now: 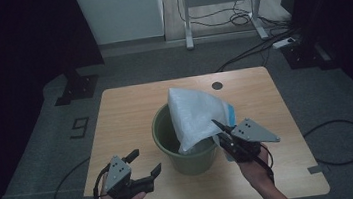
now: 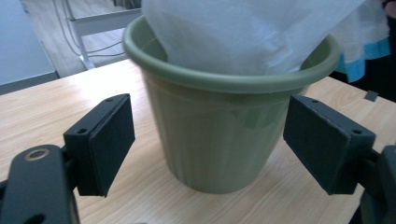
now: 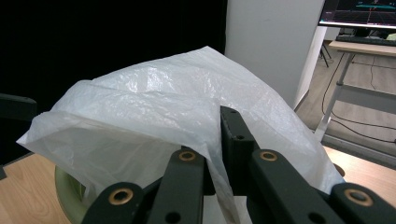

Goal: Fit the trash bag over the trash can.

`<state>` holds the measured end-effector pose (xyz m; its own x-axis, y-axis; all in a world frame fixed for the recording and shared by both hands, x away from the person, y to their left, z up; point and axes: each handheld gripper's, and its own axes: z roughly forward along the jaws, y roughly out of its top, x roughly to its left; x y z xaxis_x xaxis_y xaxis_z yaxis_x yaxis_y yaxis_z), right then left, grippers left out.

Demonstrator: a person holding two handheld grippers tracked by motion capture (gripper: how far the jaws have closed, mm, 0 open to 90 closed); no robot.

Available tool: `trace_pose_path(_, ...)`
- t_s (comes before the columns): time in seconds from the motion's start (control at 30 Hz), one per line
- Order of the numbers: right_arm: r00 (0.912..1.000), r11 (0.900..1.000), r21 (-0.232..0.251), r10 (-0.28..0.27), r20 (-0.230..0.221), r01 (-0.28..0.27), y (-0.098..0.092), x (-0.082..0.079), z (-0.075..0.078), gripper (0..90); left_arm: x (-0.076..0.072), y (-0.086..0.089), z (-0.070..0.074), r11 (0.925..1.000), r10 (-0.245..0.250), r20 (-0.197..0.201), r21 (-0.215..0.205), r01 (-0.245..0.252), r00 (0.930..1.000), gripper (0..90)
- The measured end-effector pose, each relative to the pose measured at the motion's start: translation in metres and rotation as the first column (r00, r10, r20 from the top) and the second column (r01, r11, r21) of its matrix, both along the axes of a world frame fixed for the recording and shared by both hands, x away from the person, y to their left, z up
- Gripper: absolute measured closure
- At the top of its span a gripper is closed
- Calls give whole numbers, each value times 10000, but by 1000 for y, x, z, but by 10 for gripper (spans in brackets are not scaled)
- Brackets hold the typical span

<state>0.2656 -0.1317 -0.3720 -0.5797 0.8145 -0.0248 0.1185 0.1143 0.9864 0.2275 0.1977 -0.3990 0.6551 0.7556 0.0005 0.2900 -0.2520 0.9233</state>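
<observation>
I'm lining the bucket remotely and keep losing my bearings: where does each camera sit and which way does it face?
High view: above the person's side, looking forward and down on the table; shows both hands, left tongs, right tongs.
Left gripper view: low, facing the green bucket between its open jaws.
Right gripper view: facing the white plastic bag, jaws shut on it.
All views share the bucket and bag.

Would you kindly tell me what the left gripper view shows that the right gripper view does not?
Left gripper view alone: the left gripper with jaws wide open either side of the green bucket's ribbed outer wall, not touching it.
Right gripper view alone: the right gripper shut on the white plastic bag, and a monitor behind.
Both: the green bucket, the bag, the wooden table.
</observation>
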Motion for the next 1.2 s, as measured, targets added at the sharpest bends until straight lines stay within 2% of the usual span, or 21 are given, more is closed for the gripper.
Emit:
trace_pose_path(0.33, 9999, 10000, 13, 26, -168, -26, 1, 1, -3, 835, 2, -16, 12, 9996, -263, 160, -76, 264, 9995, 174)
trace_pose_path(0.53, 9998, 10000, 11, 2, -220, -2, 0, 1, -5, 834, 3, -27, 18, 9996, -28, 556, -289, 44, 9984, 174)
trace_pose_path(0.73, 9997, 10000, -1, 24, -239, -24, 1, 1, -6, 834, 5, -37, 23, 9992, -43, 725, -394, 72, 9974, 178)
trace_pose_path(1.0, 9997, 10000, 33, 39, -242, -38, 2, 1, -6, 831, 10, -59, 39, 9987, -477, 1053, -129, 493, 9933, 182)
trace_pose_path(1.2, 9995, 9999, 86, 115, -293, -113, 4, 0, -6, 831, 15, -69, 38, 9961, -874, 998, -59, 884, 9912, 213)
